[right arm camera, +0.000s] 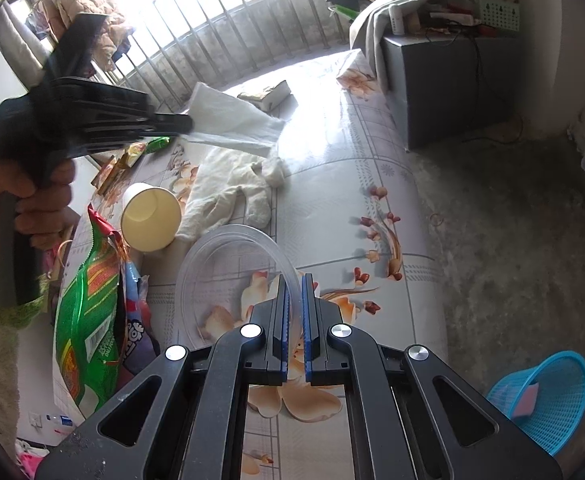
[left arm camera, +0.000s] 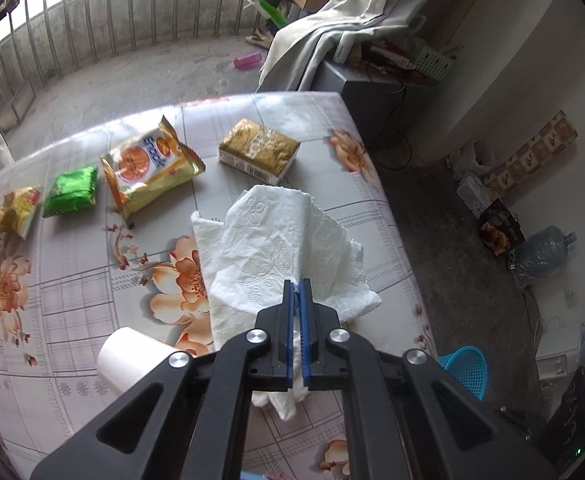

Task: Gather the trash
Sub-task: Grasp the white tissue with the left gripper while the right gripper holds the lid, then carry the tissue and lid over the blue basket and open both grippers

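Note:
My left gripper [left arm camera: 297, 283] is shut on a white paper towel [left arm camera: 276, 240] and holds it above the floral tablecloth [left arm camera: 92, 304]. The right wrist view shows that gripper [right arm camera: 188, 122] with the towel [right arm camera: 236, 124] hanging from it in the air. My right gripper [right arm camera: 295, 280] is shut on the rim of a clear plastic bowl [right arm camera: 228, 276] that rests on the table. A blue trash basket [right arm camera: 548, 400] stands on the floor to the right, with a pink item inside; it also shows in the left wrist view [left arm camera: 466, 368].
On the table lie a snack packet [left arm camera: 152, 168], a green packet [left arm camera: 70, 192], a gold box [left arm camera: 258, 150], a paper cup [right arm camera: 152, 216], a white cloth [right arm camera: 232, 188] and a green wrapper [right arm camera: 88, 320]. A grey cabinet [right arm camera: 452, 92] stands beyond the table.

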The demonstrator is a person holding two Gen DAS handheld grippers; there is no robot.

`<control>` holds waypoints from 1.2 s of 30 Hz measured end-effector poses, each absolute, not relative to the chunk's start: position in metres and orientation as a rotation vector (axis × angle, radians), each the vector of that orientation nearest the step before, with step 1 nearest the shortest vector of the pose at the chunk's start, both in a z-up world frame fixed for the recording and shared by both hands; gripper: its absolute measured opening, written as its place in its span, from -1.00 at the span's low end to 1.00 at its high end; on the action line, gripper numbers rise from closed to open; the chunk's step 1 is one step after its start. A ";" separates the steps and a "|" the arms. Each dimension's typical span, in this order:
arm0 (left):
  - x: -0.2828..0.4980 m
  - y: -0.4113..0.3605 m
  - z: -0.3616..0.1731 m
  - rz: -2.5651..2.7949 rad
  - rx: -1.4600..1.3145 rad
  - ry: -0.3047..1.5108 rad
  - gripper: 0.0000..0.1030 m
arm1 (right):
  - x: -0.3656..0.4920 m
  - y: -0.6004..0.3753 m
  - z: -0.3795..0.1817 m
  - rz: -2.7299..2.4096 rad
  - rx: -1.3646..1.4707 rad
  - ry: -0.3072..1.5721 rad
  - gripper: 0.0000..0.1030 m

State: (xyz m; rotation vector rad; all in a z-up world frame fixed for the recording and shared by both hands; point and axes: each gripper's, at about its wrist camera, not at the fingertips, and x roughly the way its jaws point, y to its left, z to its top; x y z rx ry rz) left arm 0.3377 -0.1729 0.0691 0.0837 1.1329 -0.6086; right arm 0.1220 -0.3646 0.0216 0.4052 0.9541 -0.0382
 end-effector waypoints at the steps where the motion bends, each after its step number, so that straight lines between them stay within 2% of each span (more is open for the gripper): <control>1: 0.333 -0.173 0.075 -0.616 0.085 1.120 -0.96 | 0.120 -0.365 0.024 -0.038 0.406 0.949 -0.92; 11: 0.262 -0.169 0.127 -0.711 0.119 1.031 -0.96 | 0.088 -0.366 0.056 -0.050 0.420 0.876 -0.92; 19: 0.194 -0.207 0.134 -0.844 0.190 1.013 -0.96 | 0.019 -0.390 0.067 -0.149 0.468 0.828 -0.92; 26: 0.132 -0.282 0.100 -1.013 0.240 1.086 -0.96 | -0.076 -0.444 0.044 -0.367 0.580 0.832 -0.92; 36: 0.025 -0.425 0.010 -1.175 0.334 1.265 -0.96 | -0.208 -0.530 -0.044 -0.754 0.815 0.854 -0.92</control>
